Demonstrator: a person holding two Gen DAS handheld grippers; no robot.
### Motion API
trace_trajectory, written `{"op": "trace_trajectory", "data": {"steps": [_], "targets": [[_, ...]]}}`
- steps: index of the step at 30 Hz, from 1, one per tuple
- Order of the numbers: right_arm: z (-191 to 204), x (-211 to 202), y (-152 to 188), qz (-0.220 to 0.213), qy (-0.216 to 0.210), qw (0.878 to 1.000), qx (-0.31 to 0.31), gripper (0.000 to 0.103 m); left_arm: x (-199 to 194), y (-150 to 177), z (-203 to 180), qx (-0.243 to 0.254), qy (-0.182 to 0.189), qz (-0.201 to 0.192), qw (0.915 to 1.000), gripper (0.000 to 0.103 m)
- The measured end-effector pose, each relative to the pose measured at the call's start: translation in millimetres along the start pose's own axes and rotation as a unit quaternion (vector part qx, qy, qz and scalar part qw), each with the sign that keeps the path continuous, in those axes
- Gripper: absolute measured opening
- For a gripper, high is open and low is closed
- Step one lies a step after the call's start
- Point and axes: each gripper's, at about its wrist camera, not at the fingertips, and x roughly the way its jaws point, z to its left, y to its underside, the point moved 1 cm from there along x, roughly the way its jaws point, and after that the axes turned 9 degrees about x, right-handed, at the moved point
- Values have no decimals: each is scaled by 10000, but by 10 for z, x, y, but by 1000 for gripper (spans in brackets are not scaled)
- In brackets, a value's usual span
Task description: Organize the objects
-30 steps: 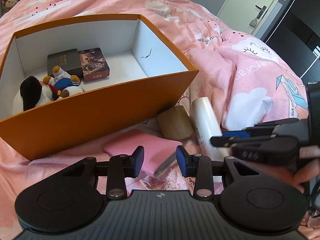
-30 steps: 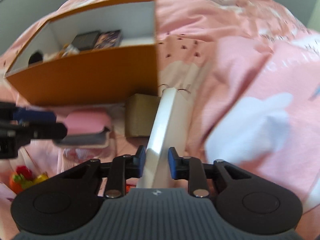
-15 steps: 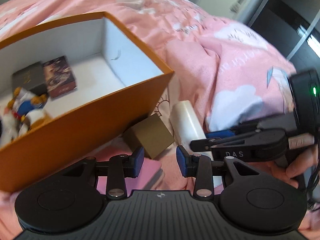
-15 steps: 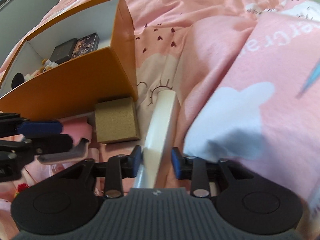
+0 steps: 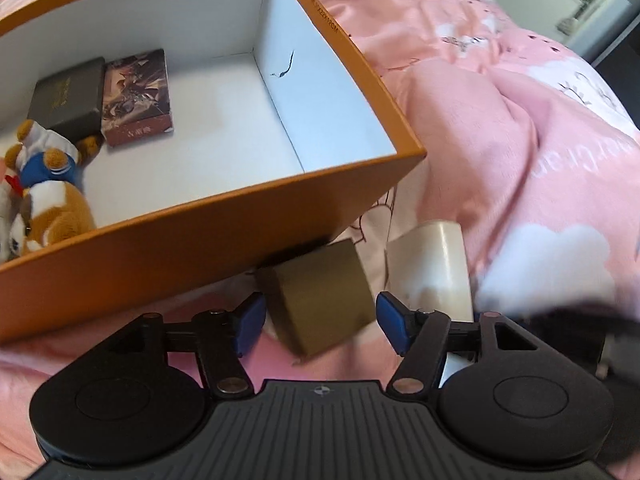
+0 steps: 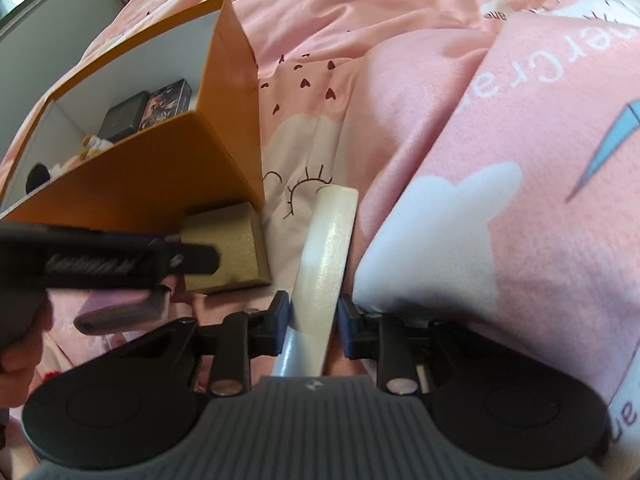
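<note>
Left gripper (image 5: 320,326) fingers opening, gold box (image 5: 320,296) btwn them, untouched. Right gripper (image 6: 313,324) fingers closing around white tube (image 6: 326,256), its long axis running straight ahead.

Pink cloud-print bedspread (image 5: 500,128), grey door (image 5: 592,4)

A small gold-brown cardboard cube box (image 5: 320,300) rests tilted on the pink bed, just beside the open orange cardboard storage box (image 5: 192,248) with white inner walls. A long cream-white tube (image 6: 324,256) lies lengthwise near the cube's other side.
</note>
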Motion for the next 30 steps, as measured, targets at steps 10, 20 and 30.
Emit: {"op": "trace_trajectory", "data": {"steps": [10, 20, 30], "targets": [[-32, 250, -14, 12, -57, 9999, -144, 37, 274, -46, -94, -438, -575, 164, 9973, 84], [-59, 270, -18, 24, -226, 9997, -67, 35, 436, -74, -88, -538, -668, 259, 9960, 86], [-58, 97, 19, -58, -295, 9995, 102, 31, 190, 58, -36, -305, -200, -36, 9993, 81]]}}
